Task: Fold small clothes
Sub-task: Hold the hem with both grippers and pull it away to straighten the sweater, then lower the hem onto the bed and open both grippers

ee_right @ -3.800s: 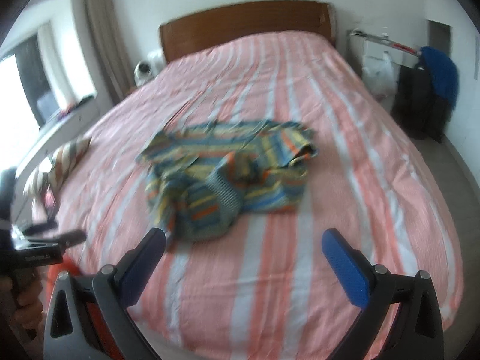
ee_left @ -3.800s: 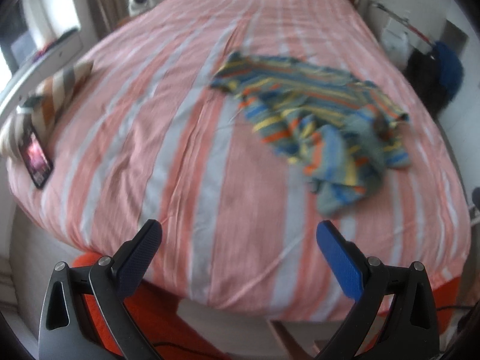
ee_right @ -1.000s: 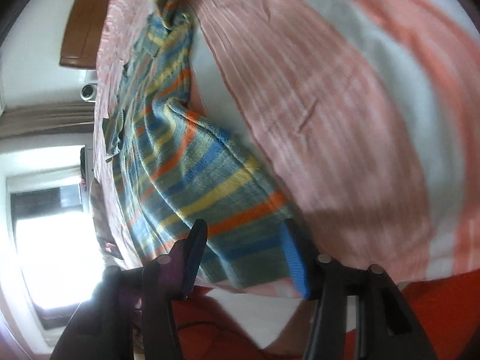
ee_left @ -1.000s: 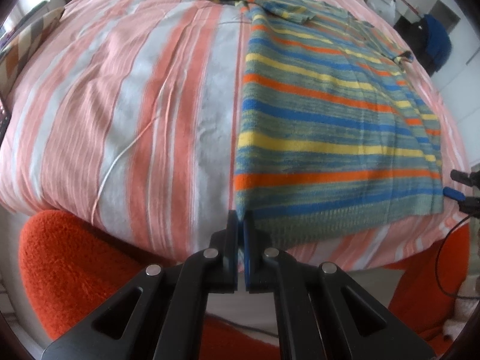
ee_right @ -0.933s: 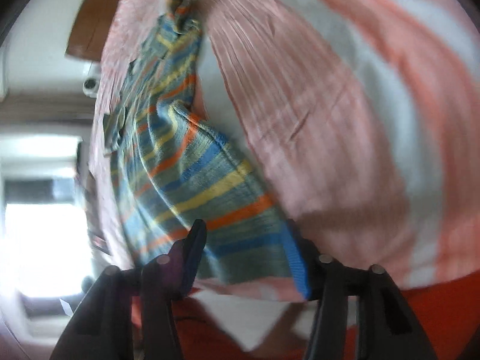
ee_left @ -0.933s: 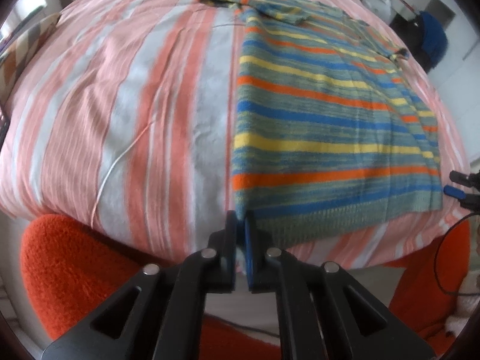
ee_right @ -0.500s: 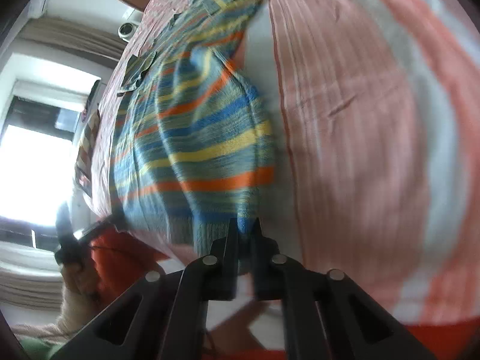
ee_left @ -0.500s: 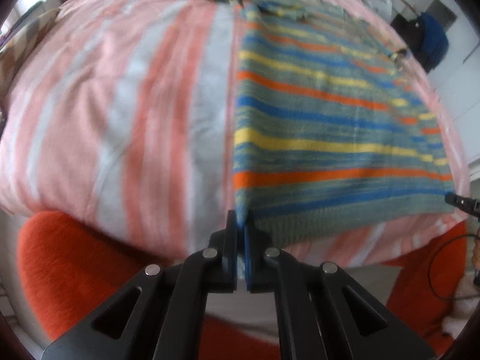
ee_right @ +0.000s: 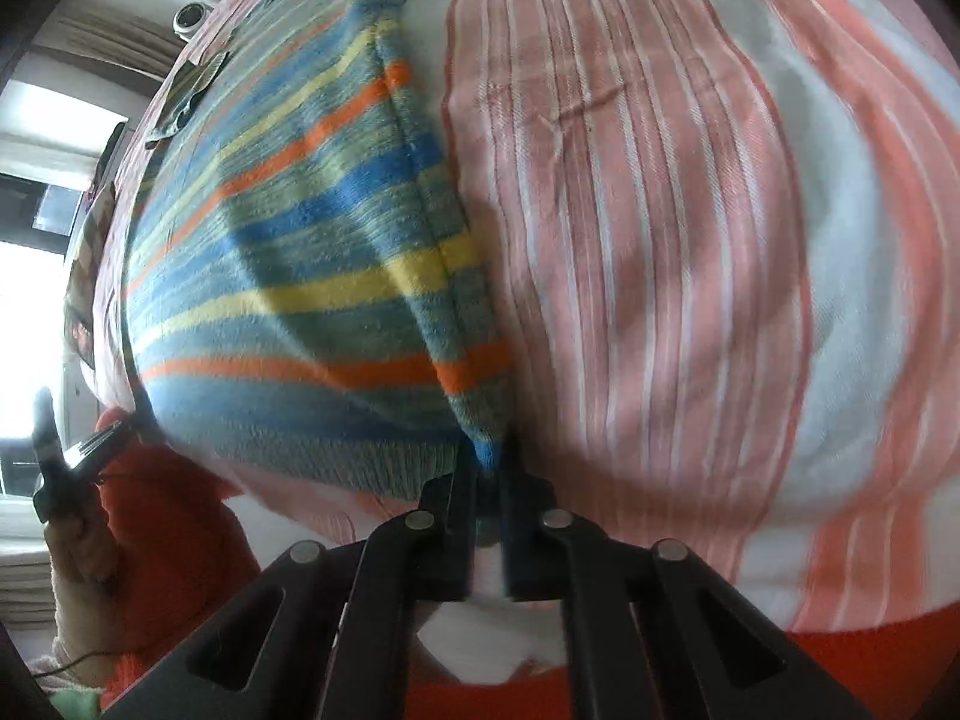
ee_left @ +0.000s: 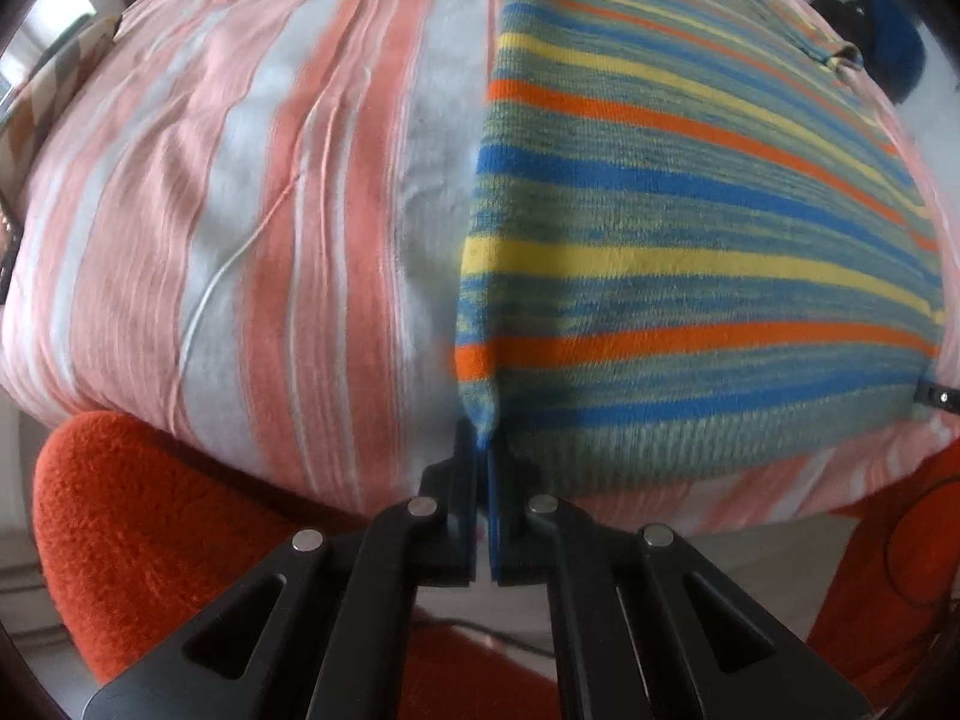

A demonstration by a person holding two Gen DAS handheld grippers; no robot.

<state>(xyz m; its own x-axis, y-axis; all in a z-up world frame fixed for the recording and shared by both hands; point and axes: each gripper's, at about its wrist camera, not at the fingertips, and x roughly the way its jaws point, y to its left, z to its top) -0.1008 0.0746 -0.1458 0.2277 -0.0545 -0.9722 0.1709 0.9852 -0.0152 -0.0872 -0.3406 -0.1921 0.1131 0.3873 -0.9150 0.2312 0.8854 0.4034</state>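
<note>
A striped sweater (ee_left: 690, 228) in blue, yellow, orange and grey-green lies spread flat on the bed, hem toward me. My left gripper (ee_left: 483, 456) is shut on the sweater's near left hem corner at the bed's front edge. My right gripper (ee_right: 489, 462) is shut on the near right hem corner; the sweater (ee_right: 300, 276) stretches away to the left in that view. The right gripper's tip (ee_left: 936, 397) shows at the far right edge of the left wrist view. The left gripper (ee_right: 66, 456) and the hand holding it show at the left in the right wrist view.
The bed has a pink, orange and white striped cover (ee_left: 252, 192) that also fills the right wrist view (ee_right: 690, 240). An orange fleece garment (ee_left: 150, 528) lies below the bed's front edge. A striped pillow (ee_left: 42, 102) is at the left. A blue item (ee_left: 894, 42) hangs at the far right.
The right gripper went from open around the hem corner to shut on it. Both grippers moved closer to the bed, and the hem now lies stretched straight between them.
</note>
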